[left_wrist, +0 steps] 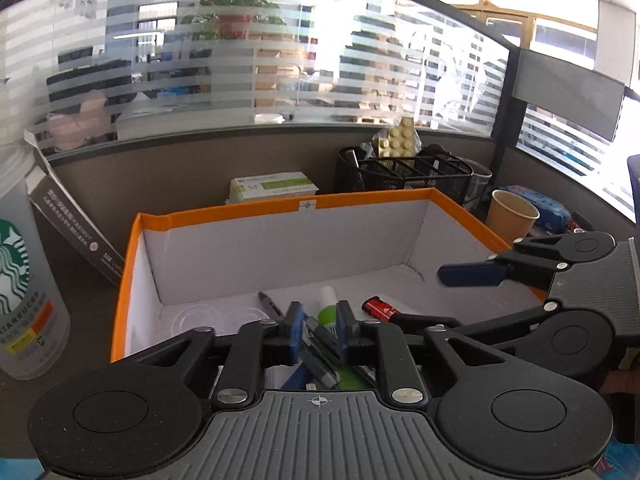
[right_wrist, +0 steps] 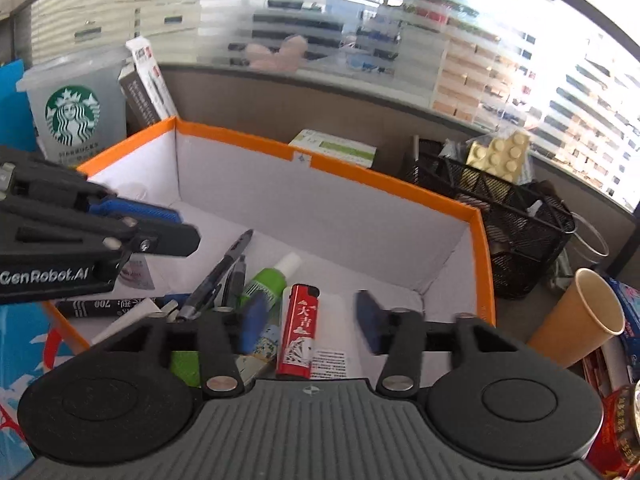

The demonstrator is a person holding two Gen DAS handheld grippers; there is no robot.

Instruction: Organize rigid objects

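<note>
An orange-rimmed white box [left_wrist: 244,210] [right_wrist: 384,178] holds pens, a green tube [right_wrist: 266,280], a red lighter [right_wrist: 298,334] [left_wrist: 380,308] and a black marker [right_wrist: 100,307]. My left gripper [left_wrist: 318,330] hangs over the box's near left part, its jaws narrowed around a dark pen [left_wrist: 320,354]; I cannot tell if the pads press it. It also shows at the left of the right wrist view [right_wrist: 168,224]. My right gripper [right_wrist: 310,322] is open just above the lighter, which lies between its blue pads. It reaches in from the right in the left wrist view [left_wrist: 468,274].
A Starbucks cup [right_wrist: 74,108] and a leaning dark carton [right_wrist: 148,84] stand left of the box. A green-white carton [right_wrist: 334,148] lies behind it. A black mesh organizer [right_wrist: 500,216] with a cream brick plate [right_wrist: 500,154] and a paper cup [right_wrist: 580,320] stand to the right.
</note>
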